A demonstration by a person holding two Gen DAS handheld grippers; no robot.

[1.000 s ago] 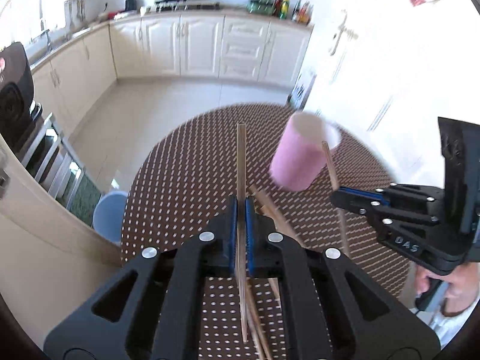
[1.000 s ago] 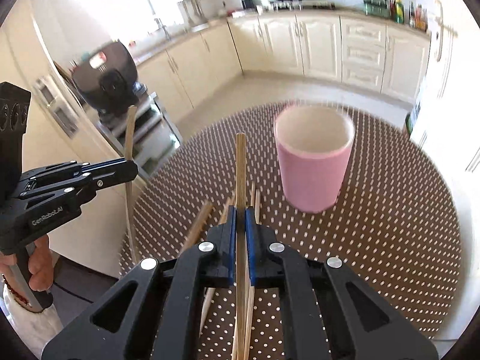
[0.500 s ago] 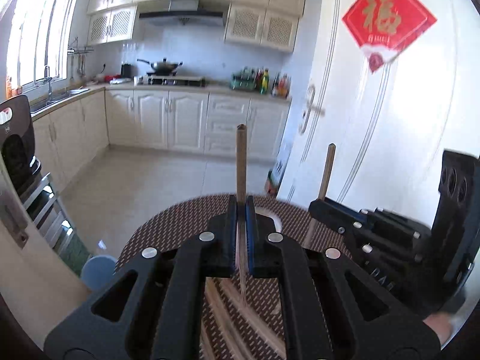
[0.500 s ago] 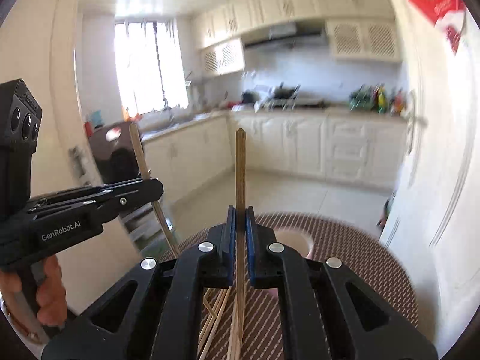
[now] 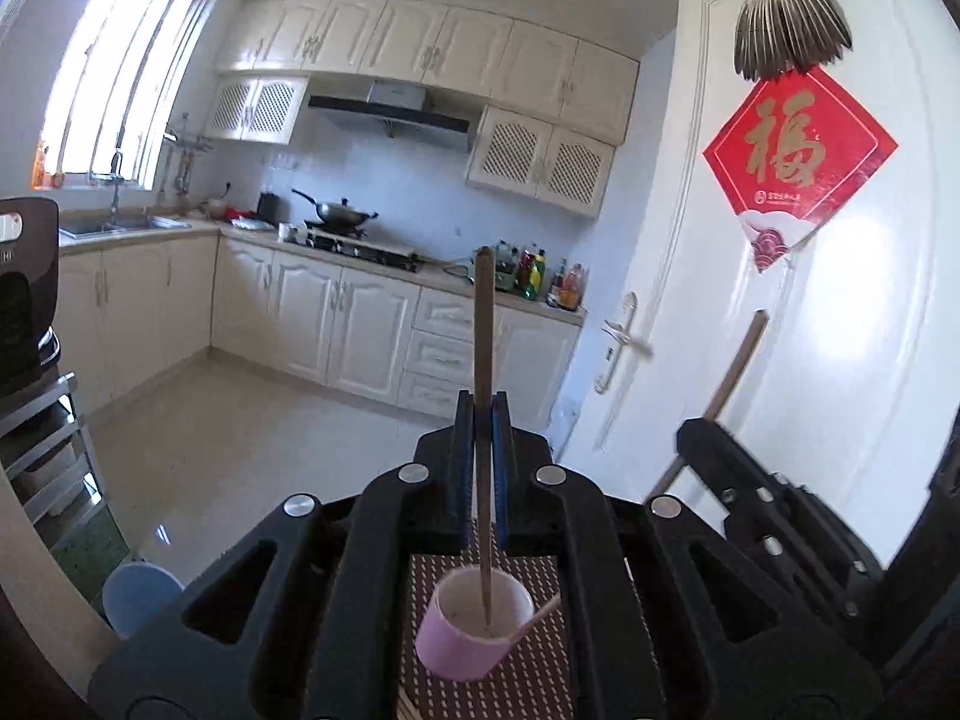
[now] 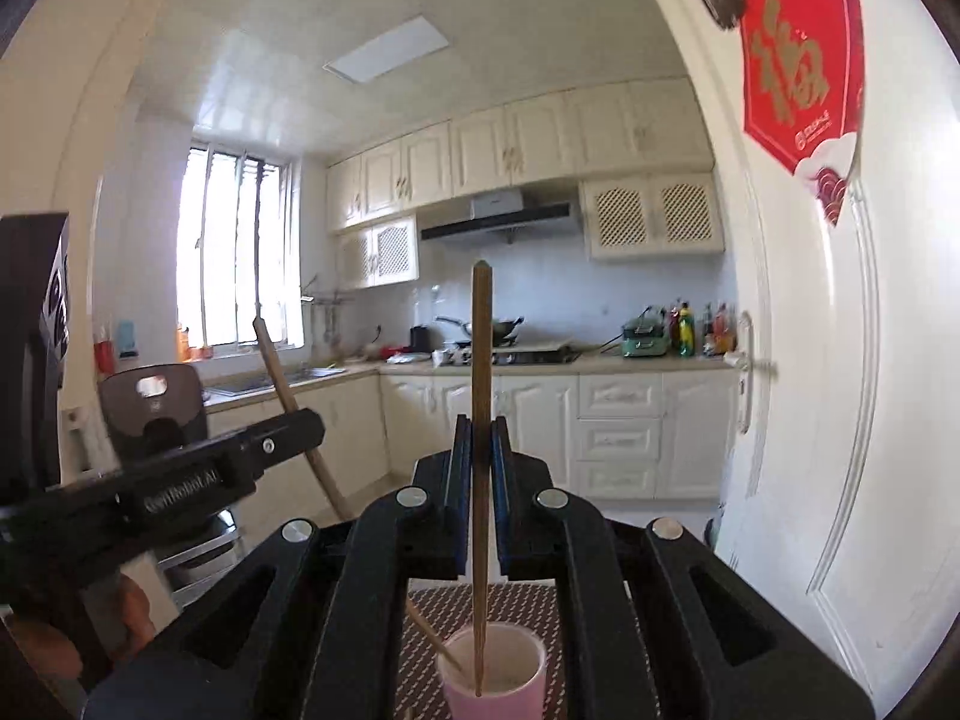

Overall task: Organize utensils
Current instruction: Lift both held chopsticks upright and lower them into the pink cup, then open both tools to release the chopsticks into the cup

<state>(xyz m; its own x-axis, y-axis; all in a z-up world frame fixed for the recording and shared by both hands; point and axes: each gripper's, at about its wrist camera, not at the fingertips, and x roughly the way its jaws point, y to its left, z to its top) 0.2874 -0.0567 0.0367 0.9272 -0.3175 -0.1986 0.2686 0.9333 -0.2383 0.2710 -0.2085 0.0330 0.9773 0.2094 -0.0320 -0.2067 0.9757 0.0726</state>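
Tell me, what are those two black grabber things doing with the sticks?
A person holds a grabber in each hand. The left gripper is shut on one chopstick, and the right gripper is shut on another chopstick. Both sticks point up, with their lower tips at the mouth of the pink cup on the dotted table. They look about to be dropped in.

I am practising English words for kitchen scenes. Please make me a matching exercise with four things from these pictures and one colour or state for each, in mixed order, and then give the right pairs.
Things:
1. cup
2. left gripper
3. door sign
4. tablecloth

States or colours:
a. red with gold writing
b. pink, standing upright on the table
c. brown with white dots
d. shut on a chopstick

Pairs: 1-b, 2-d, 3-a, 4-c
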